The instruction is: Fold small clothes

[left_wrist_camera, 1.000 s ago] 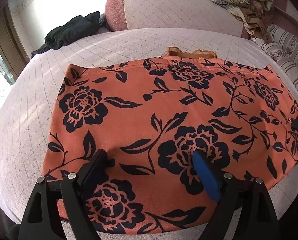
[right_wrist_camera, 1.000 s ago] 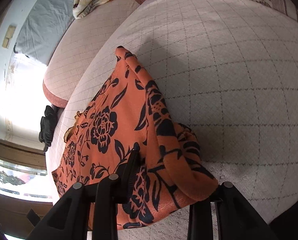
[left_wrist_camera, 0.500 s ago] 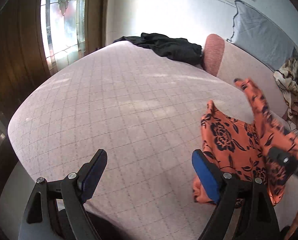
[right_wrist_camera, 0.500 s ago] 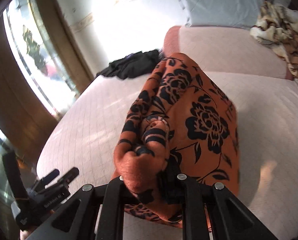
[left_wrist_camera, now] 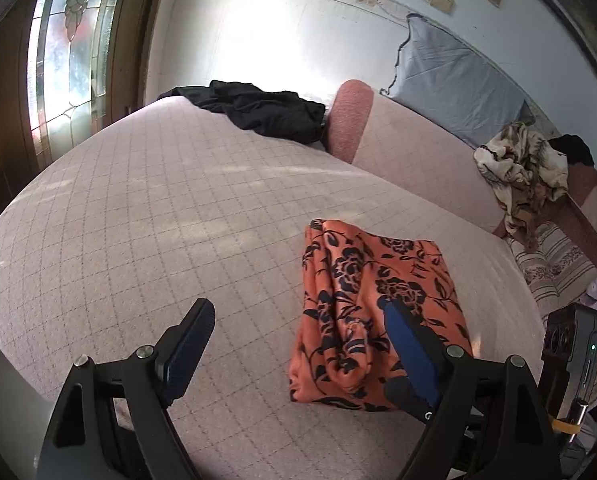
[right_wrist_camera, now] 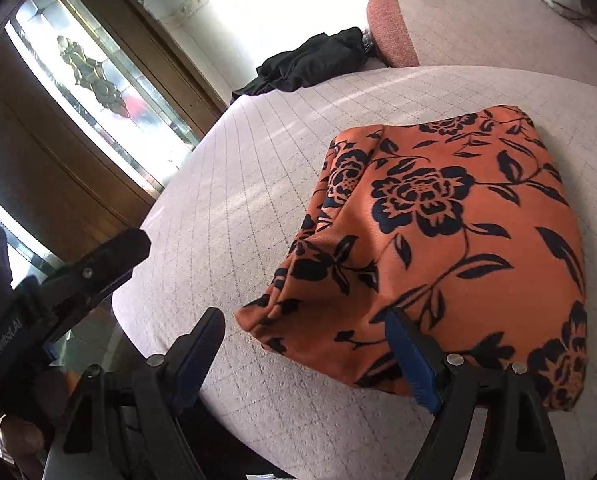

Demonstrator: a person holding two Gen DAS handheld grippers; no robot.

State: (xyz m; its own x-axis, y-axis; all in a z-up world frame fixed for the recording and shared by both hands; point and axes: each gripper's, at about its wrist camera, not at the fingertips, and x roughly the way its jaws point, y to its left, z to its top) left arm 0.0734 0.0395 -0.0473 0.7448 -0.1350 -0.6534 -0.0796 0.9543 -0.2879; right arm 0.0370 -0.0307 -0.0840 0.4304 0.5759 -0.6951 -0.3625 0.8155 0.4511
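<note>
Orange black-flowered fabric garment [left_wrist_camera: 372, 312] lies folded in compact bundle on pink quilted grid-stitched cushion [left_wrist_camera: 170, 216] — near front edge. Left gripper [left_wrist_camera: 294, 322] spread wide, holding nothing, beside bundle. Right gripper [right_wrist_camera: 306, 340] also wide, empty — one finger over garment's near edge. Crumpled black cloth [left_wrist_camera: 258, 110] well apart at rear.

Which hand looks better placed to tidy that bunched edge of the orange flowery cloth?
Probably the left. The left gripper is open beside the bunched edge of the orange cloth. The right gripper, also open, sits at the near corner, over the smoother top layer.
</note>
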